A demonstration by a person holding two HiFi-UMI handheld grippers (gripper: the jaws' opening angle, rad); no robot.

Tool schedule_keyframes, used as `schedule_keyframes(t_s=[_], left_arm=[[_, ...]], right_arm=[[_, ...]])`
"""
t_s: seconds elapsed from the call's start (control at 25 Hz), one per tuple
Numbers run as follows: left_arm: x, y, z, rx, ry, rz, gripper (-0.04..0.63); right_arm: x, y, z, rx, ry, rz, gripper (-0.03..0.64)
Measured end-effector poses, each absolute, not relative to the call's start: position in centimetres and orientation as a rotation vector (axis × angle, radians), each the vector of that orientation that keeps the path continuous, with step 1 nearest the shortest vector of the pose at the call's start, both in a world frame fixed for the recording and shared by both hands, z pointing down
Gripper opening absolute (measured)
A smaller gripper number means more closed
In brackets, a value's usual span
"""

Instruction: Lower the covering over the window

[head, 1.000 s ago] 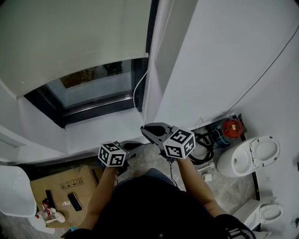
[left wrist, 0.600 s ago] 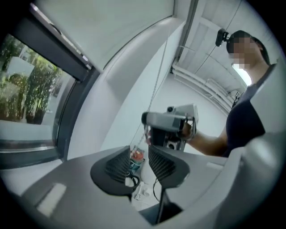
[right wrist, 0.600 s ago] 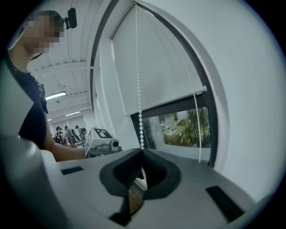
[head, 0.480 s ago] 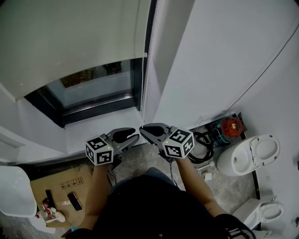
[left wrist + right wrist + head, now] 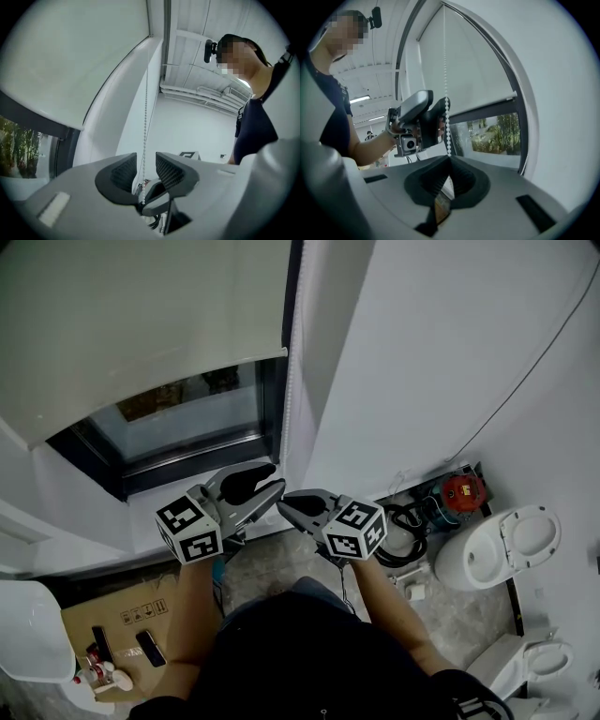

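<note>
Right gripper (image 5: 283, 502) pinches the chain (image 5: 285, 423) beside the window (image 5: 187, 418). Left gripper (image 5: 274, 476) sits higher, jaws just opened, spread with chain hanging between. Blind (image 5: 141, 324) covers upper glass only.

Blind (image 5: 141, 324) covers the upper window (image 5: 187, 418); bead chain (image 5: 285, 418) runs along its right edge. Below, toilet (image 5: 497, 554) to your right, cardboard box (image 5: 112, 610) to your left.

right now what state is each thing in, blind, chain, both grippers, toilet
roller blind, partly down, lower glass still uncovered
bead chain, hanging straight
left gripper, jaws just opened, bead chain between them, unpressed
right gripper, shut on bead chain
toilet lid, raised
</note>
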State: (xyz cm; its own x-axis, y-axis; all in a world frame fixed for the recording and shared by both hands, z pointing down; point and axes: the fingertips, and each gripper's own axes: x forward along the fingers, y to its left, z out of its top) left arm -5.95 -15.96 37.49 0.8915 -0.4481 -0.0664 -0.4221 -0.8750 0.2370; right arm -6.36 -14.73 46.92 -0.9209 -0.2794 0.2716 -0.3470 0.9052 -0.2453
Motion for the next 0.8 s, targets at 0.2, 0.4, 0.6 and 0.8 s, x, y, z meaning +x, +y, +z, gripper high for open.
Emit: schedule_keyframes(t_s=[0.2, 0.4, 0.6, 0.8], left_arm=[[-4.9, -16.4, 36.2, 2.867, -0.694, -0.174, 0.108], [-4.2, -16.9, 36.2, 2.861, -0.724, -0.16, 0.014], [-3.7, -16.7, 39.0, 2.829, -0.711, -0.026, 0.012], [-4.3, -16.3, 44.8, 2.701, -0.692, 0.023, 0.012]], right_arm=[[-6.3, -14.4, 46.8, 0.472, -2.838, 0.412, 0.012], [-6.4, -14.3, 47.0, 0.482, -2.835, 0.394, 0.012], [-5.9, -14.4, 49.7, 0.483, -2.717, 0.327, 0.012], [-6.0, -13.5, 55.2, 0.434, -2.583, 0.374, 0.012]])
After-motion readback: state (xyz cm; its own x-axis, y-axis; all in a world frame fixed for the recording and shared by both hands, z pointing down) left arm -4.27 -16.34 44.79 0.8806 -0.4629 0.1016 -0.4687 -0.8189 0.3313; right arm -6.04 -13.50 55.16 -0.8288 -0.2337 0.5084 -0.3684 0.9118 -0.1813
